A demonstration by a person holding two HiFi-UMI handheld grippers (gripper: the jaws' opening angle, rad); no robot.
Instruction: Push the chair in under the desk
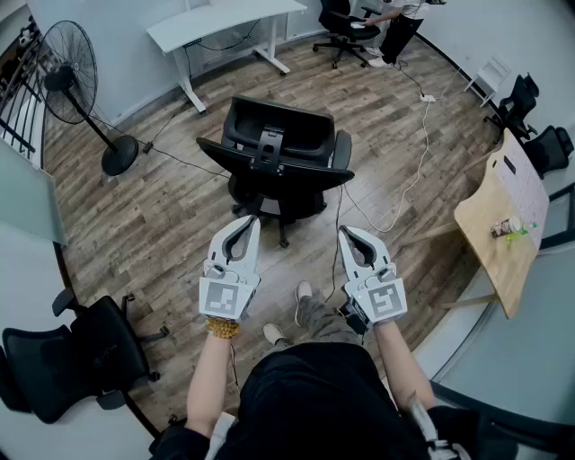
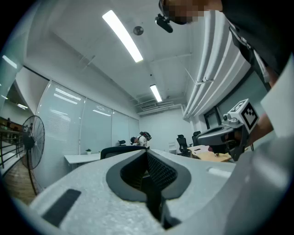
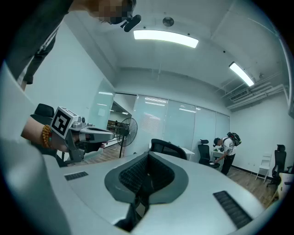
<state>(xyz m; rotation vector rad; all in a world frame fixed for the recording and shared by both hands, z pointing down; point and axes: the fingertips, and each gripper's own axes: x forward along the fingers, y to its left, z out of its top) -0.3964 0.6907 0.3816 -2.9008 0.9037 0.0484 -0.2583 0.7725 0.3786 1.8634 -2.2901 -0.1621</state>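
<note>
**Tongs.** Left tongs (image 1: 252,222) and right tongs (image 1: 345,232) are both clenched with nothing between the jaws. They are held level, side by side.

**Chair.** The black mesh-backed office chair on castors (image 1: 278,157) stands just ahead of both tips, backrest towards them. No contact is evident.

**Counter.** The white rectangular counter on metal legs (image 1: 225,18) lies well beyond the chair, ahead and slightly left of the tongs.

**Step in hand, as judged.** Closing on the chair.

**Recommendation.**
- Set the clenched tips on the backrest's top edge, one either side of its centre spine.
- Push evenly, steering left towards the counter.
- Mind the thin white cable (image 1: 418,162) on the wood-plank floor (image 1: 135,234), ahead-right of the right tongs.
</note>
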